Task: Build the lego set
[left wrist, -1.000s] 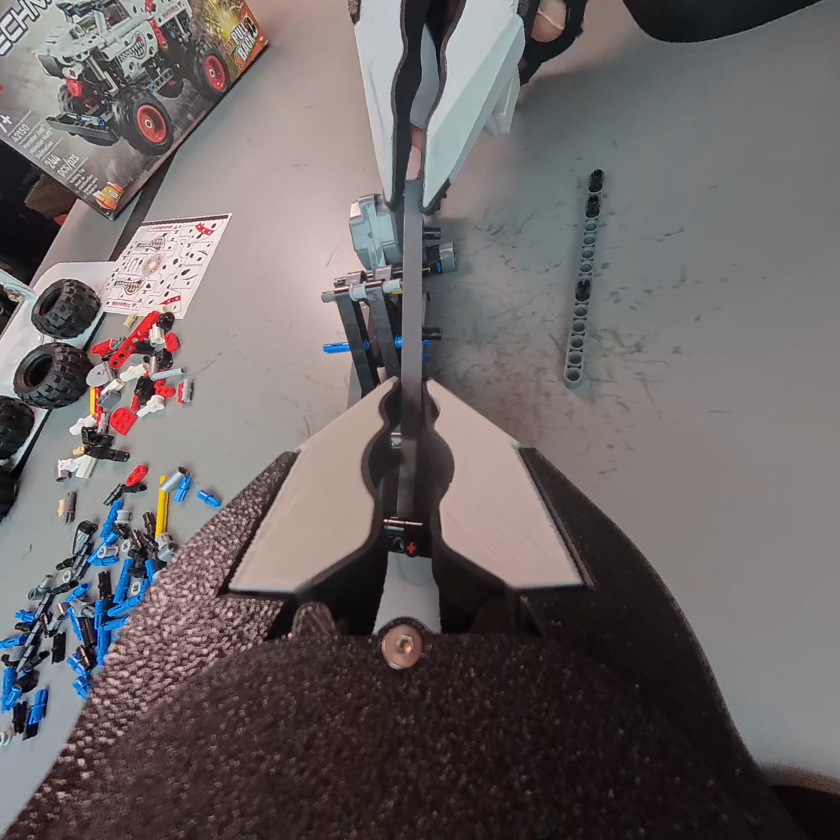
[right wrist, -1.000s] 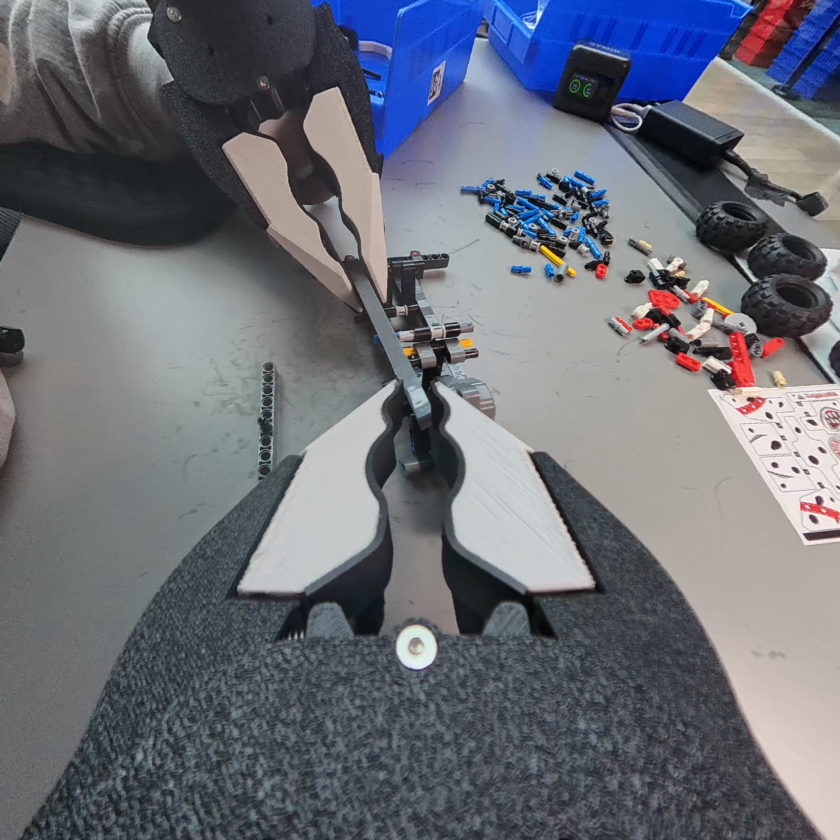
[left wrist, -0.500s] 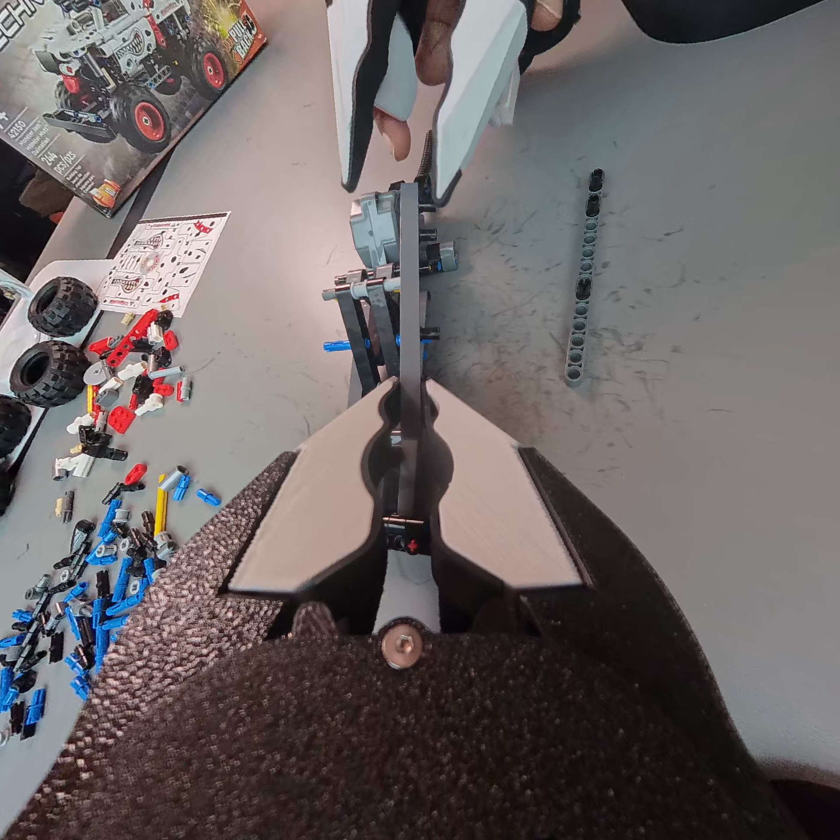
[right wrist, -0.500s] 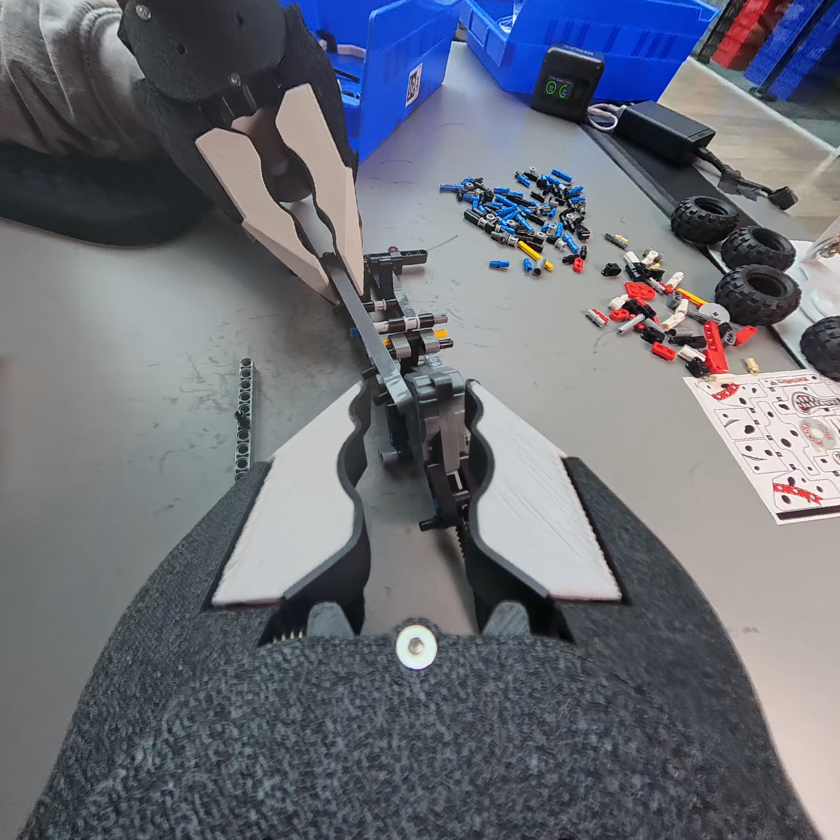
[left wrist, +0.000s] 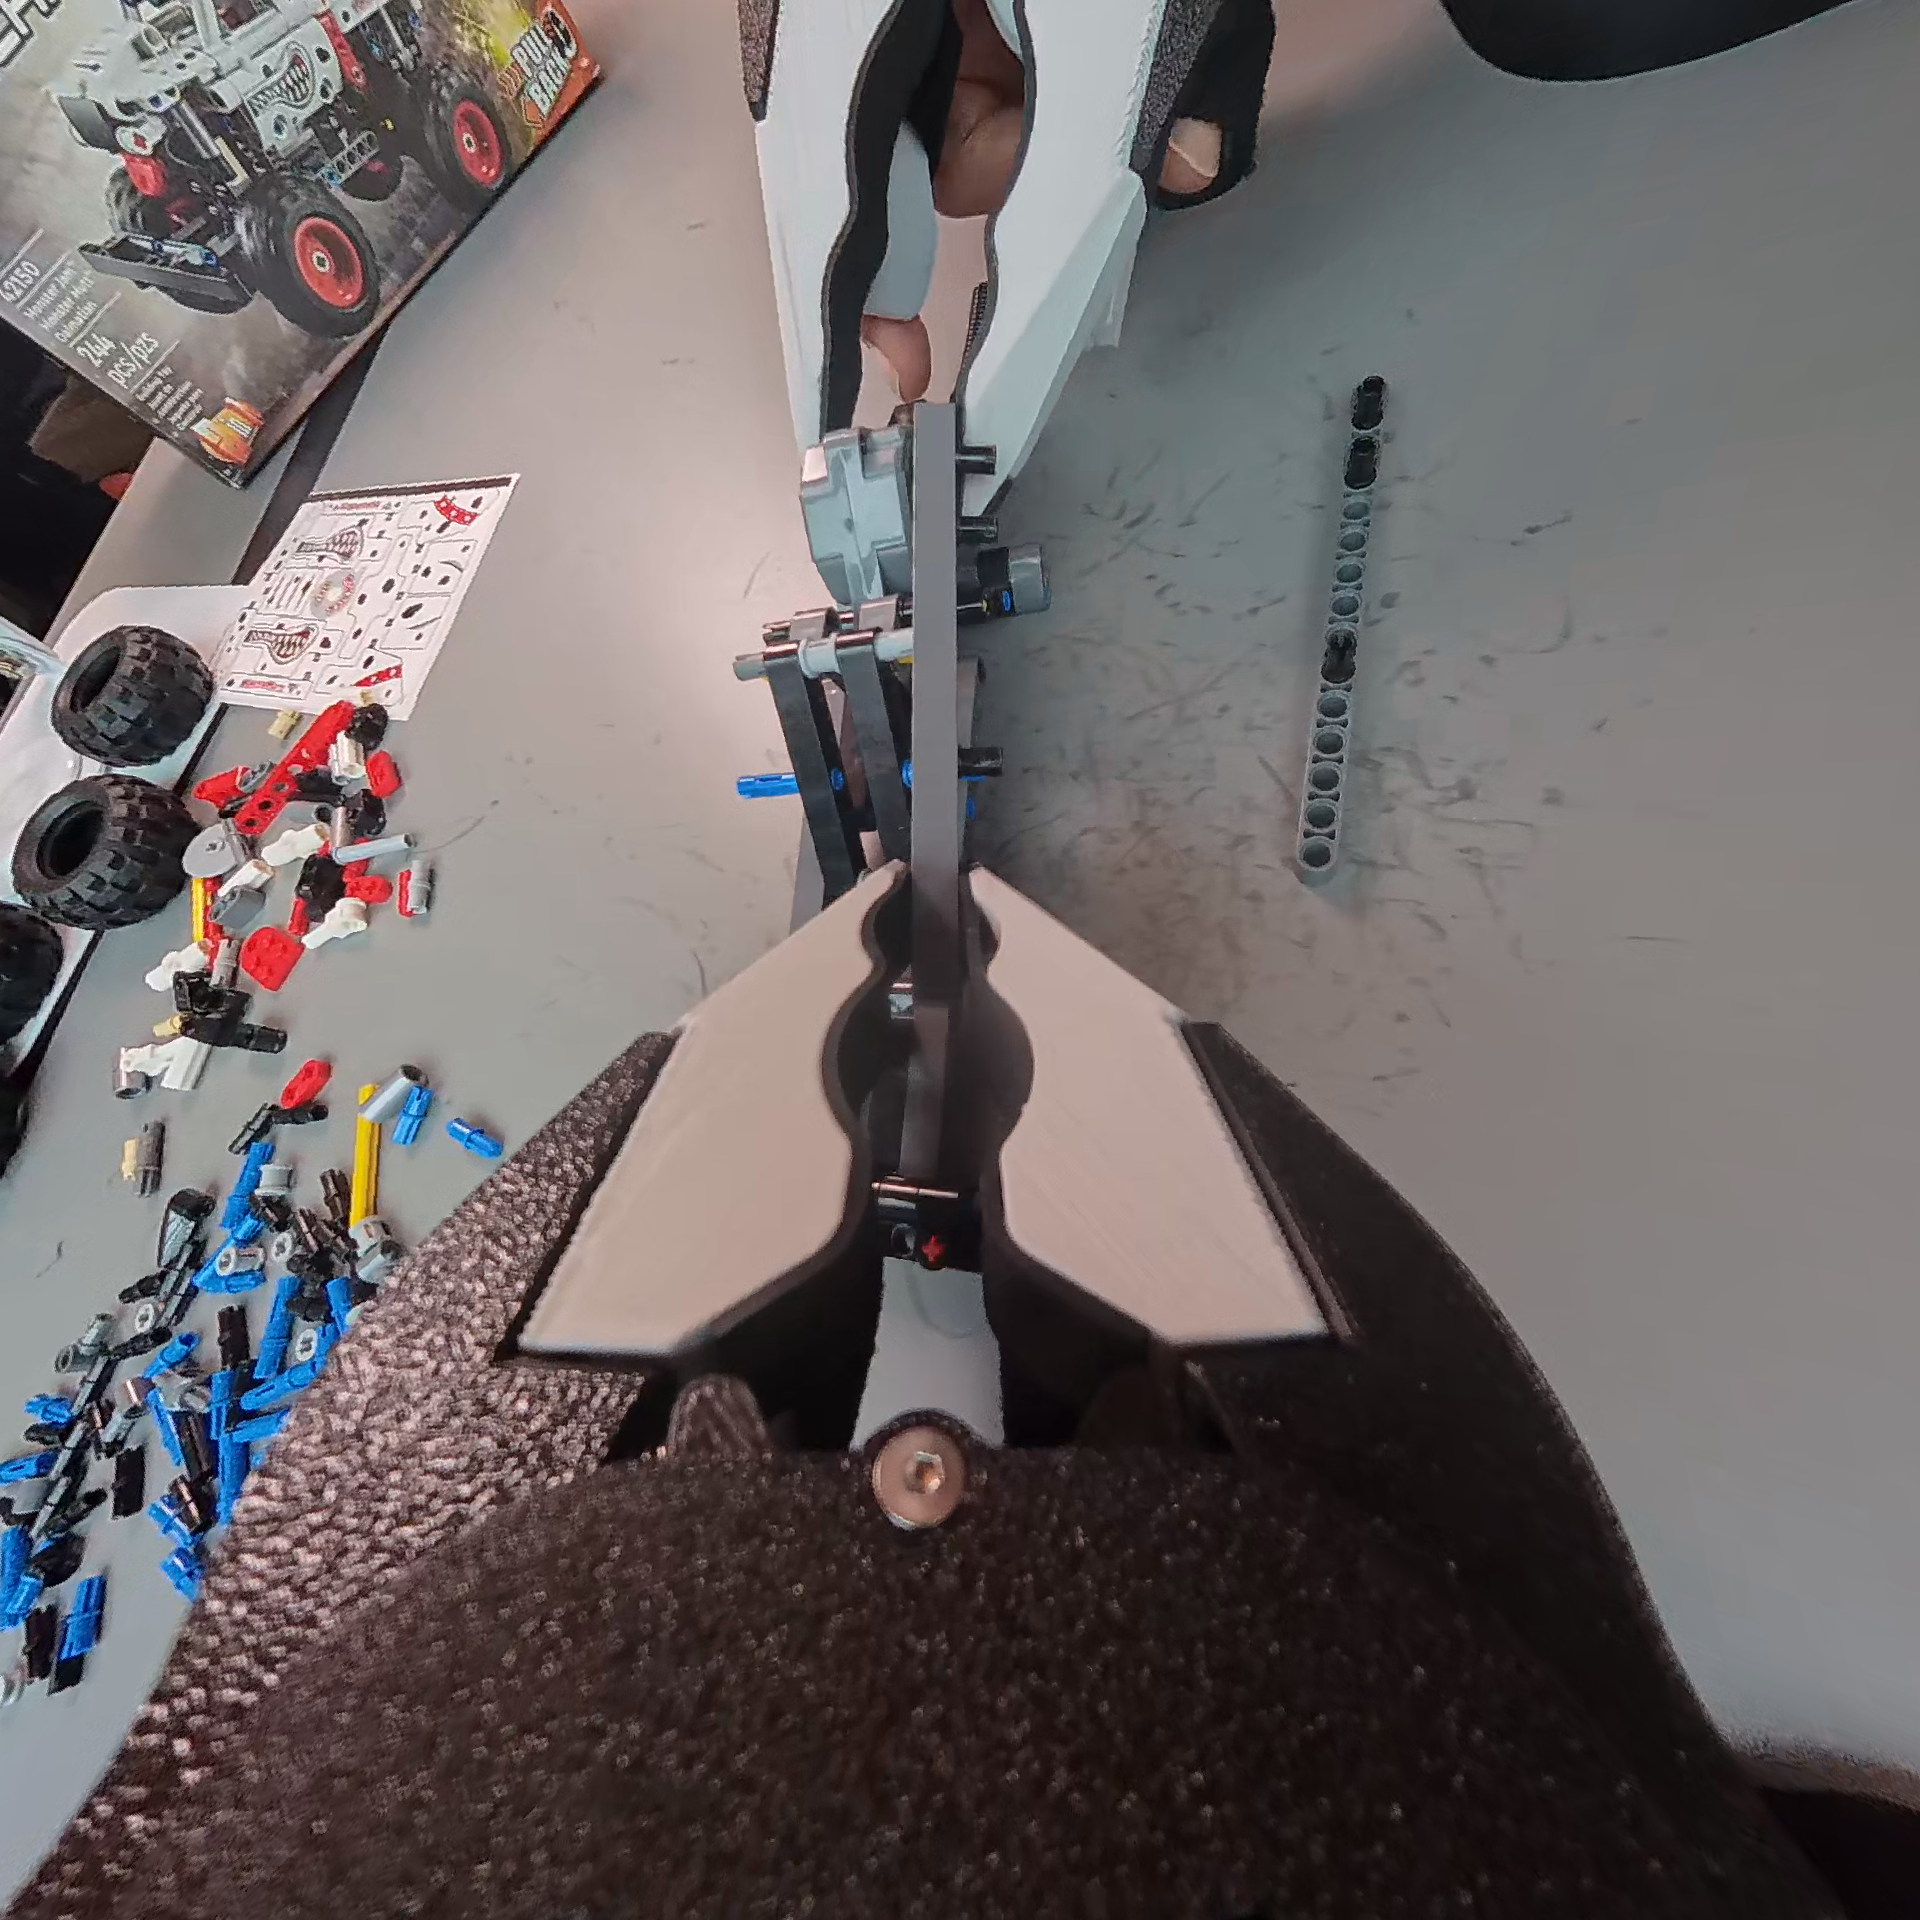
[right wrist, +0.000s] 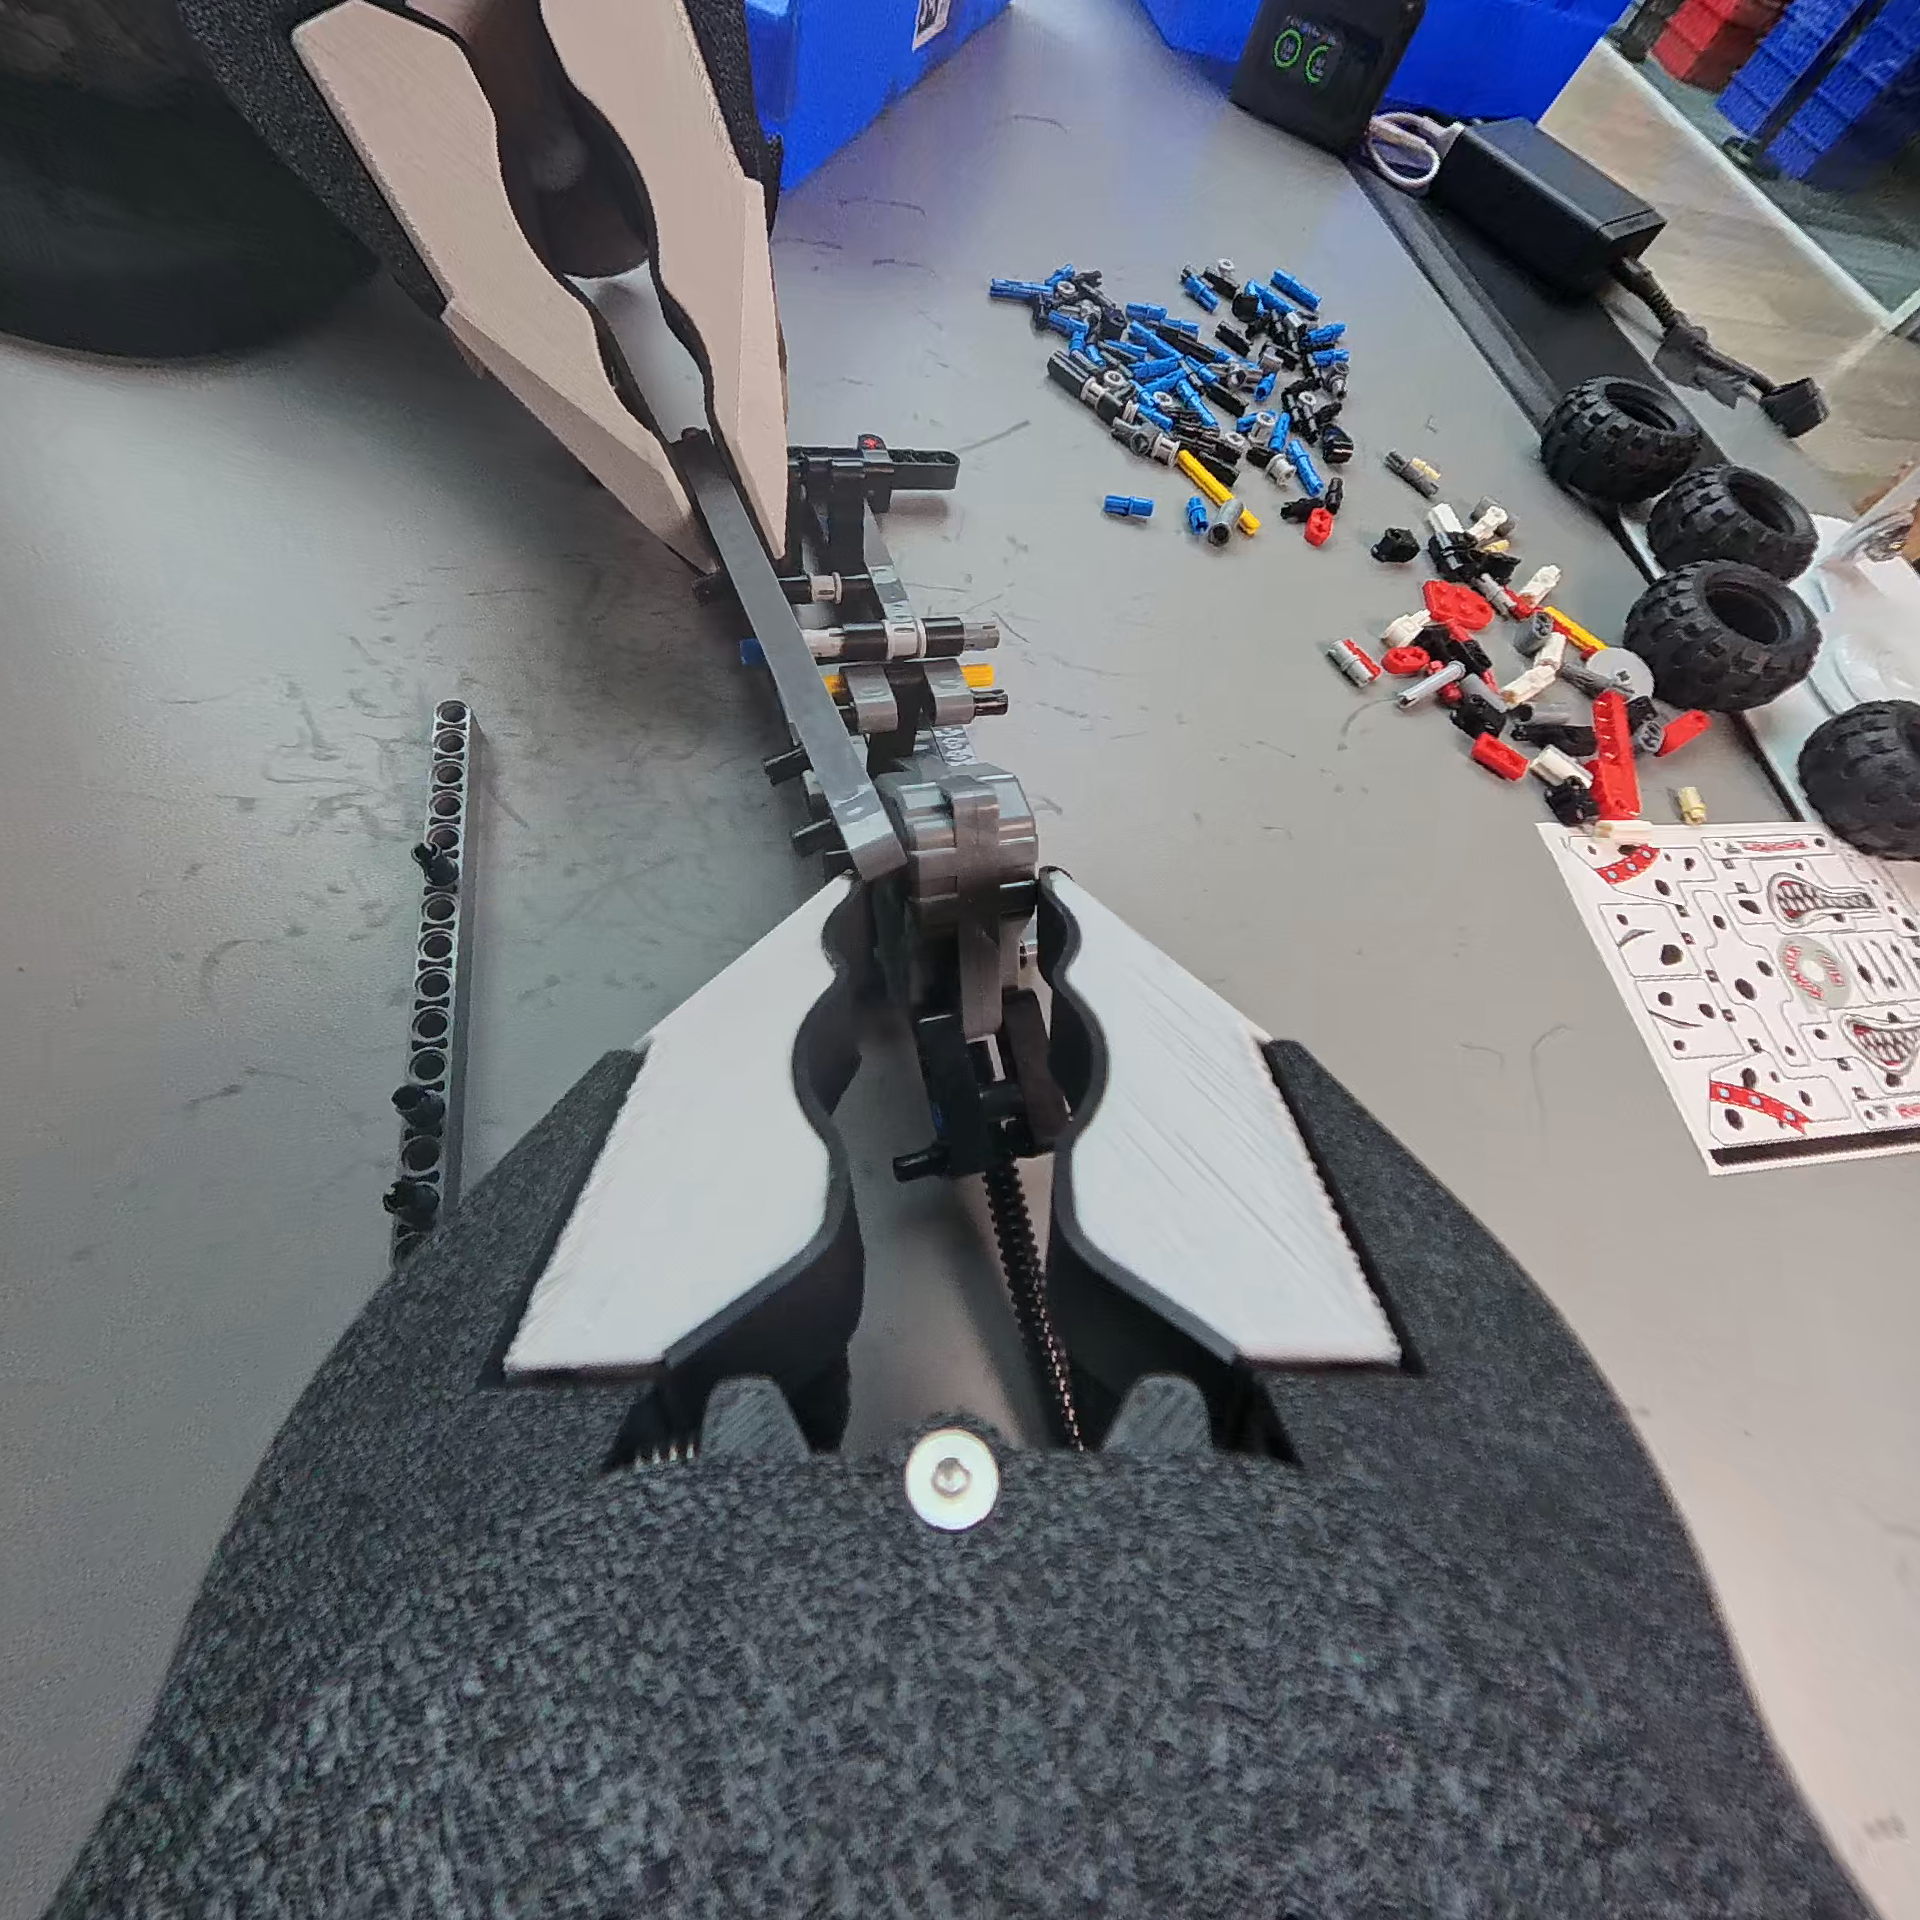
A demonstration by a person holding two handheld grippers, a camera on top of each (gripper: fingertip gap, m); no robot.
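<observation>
A partly built dark grey and black lego chassis stands on the grey table, also in the right wrist view. My left gripper is shut on one end of its long dark grey beam; it also shows in the right wrist view. My right gripper is closed around the grey motor block at the other end, its fingers touching both sides. The right gripper shows at the top of the left wrist view.
A loose grey beam lies beside the chassis. On the other side lie blue and black pins, red and white parts, black tyres and a sticker sheet. The set's box and blue bins stand farther off. There is about 9 centimetres between the tips of the two grippers.
My right gripper let go of the beam's end, opened, slid forward over the grey motor block and narrowed around it. My left gripper kept its hold on the beam.
</observation>
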